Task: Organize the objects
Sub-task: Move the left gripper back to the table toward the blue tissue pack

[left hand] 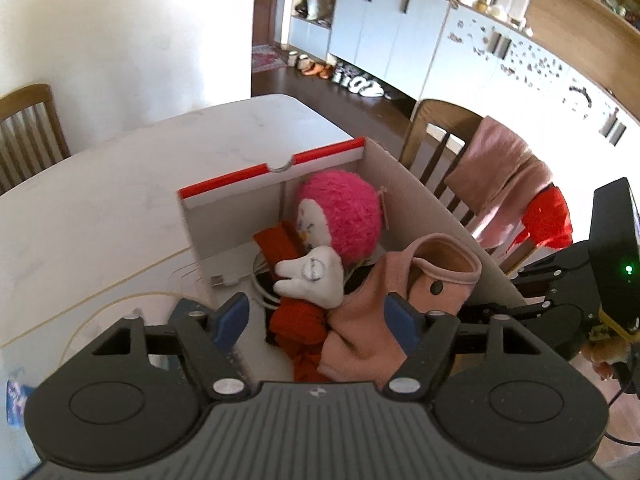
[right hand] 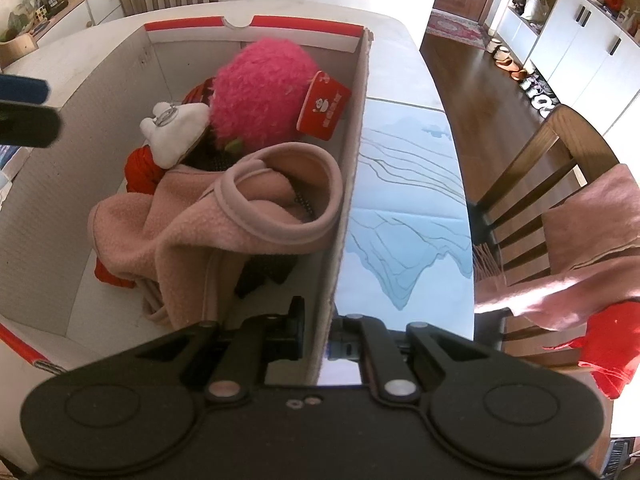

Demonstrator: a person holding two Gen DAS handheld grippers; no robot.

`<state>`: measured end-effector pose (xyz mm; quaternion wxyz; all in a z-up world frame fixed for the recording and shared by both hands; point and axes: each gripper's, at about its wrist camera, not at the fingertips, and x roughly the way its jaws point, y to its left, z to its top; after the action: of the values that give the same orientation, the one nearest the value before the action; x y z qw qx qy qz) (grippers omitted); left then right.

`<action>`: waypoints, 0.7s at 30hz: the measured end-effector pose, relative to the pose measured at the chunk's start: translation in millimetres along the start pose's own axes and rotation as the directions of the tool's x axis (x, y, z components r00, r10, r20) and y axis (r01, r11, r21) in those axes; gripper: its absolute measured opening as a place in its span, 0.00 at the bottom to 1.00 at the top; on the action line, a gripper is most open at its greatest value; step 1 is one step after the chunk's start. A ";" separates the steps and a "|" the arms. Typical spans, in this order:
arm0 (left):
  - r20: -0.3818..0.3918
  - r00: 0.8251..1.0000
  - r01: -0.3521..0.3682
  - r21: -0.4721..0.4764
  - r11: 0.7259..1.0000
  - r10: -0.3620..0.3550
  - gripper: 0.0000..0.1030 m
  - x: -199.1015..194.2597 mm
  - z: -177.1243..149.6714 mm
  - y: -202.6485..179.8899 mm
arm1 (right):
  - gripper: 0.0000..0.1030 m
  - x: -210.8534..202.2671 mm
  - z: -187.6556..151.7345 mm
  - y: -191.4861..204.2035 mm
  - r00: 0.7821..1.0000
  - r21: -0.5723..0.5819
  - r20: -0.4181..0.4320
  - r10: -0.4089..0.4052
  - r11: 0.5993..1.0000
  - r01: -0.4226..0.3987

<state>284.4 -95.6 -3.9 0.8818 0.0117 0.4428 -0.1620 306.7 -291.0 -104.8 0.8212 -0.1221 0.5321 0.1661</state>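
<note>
Left gripper [left hand: 316, 316] stands wide above the box [left hand: 404, 172], pads clear of the pink garment [left hand: 372, 320] below and between them — nothing held. Right gripper [right hand: 320, 334] is closed tight on the box's right wall, one finger [right hand: 296, 320] inside, the other outside over the table [right hand: 404, 216] edge. Box sits on the table near its right edge; inside, the garment lies heaped against the right wall, pink plush [right hand: 260, 88] at the far end, white tooth toy [right hand: 176, 128] and red cloth [left hand: 296, 320] beside it.
</note>
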 end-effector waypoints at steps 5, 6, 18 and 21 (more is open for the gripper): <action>0.016 0.999 -0.040 -0.036 0.999 0.041 0.76 -18.2 -12.3 16.5 | 0.07 0.2 0.3 0.2 1.000 0.005 -0.003 -0.003 1.000 0.003; 0.015 0.999 -0.051 -0.042 0.998 0.052 0.78 -21.0 -14.9 20.4 | 0.07 0.3 0.4 0.2 1.000 0.006 -0.004 -0.003 1.000 0.003; 0.007 0.990 -0.139 -0.150 0.979 0.142 0.81 -46.9 -46.0 76.5 | 0.07 1.9 1.8 1.4 1.000 0.003 -0.013 -0.011 1.000 0.011; 0.003 0.985 -0.168 -0.157 0.973 0.170 0.86 -51.5 -51.5 89.8 | 0.07 1.6 2.1 1.7 1.000 0.002 -0.015 -0.013 1.000 0.013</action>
<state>242.4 12.0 -5.8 0.8941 -0.0210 0.4444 -0.0513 308.4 -288.4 -105.4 0.8185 -0.1259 0.5374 0.1595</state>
